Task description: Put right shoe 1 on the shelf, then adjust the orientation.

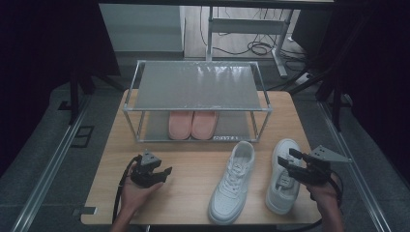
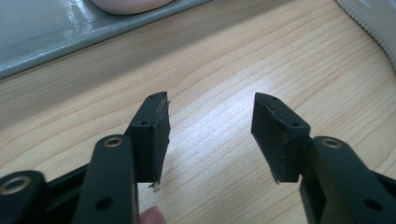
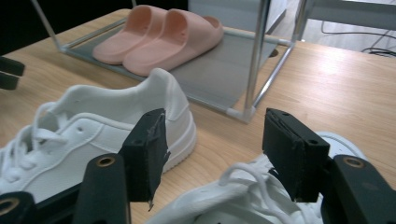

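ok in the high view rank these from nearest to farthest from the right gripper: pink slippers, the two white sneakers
1. Right white sneaker, directly under the right gripper.
2. Left white sneaker, beside it toward the table's middle.
3. Pink slippers, farther back on the rack's lower shelf.

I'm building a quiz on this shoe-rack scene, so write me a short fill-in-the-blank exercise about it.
1. The pair of slippers on the rack's lower shelf is ____ in colour.
2. The number of white sneakers on the table is ____.
3. The left gripper is over bare wood with its jaws ____.
4. The right gripper hangs above the right sneaker, whose toe points ____ the rack.

Missing words: pink; two; open; away from
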{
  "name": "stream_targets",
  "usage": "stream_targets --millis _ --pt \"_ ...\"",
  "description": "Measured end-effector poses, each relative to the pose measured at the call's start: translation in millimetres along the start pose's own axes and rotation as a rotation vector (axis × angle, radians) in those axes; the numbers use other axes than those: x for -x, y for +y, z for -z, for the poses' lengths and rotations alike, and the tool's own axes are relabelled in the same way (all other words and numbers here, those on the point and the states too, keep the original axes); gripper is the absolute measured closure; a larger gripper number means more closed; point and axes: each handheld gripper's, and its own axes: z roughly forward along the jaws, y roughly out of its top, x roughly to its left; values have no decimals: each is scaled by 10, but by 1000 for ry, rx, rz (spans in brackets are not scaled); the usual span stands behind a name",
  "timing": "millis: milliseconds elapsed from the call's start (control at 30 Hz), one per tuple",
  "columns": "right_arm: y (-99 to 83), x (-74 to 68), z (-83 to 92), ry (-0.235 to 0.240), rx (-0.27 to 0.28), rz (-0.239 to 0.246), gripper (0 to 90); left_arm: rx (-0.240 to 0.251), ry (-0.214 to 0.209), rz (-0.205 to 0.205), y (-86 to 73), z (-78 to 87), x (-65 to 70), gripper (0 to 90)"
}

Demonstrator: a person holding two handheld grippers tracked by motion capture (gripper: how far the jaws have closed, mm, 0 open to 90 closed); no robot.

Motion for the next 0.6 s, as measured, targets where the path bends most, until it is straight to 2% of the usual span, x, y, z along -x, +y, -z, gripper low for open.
stream_targets --millis 300,500,600 --pt "32 -98 -44 74 -22 -1 467 -11 -3 4 -27 32 -52 437" --pt "70 -214 -68 125 -48 33 517 13 -29 29 -27 94 -68 433" --pt "84 -268 -53 146 -66 51 580 15 -37 36 -14 104 -88 433"
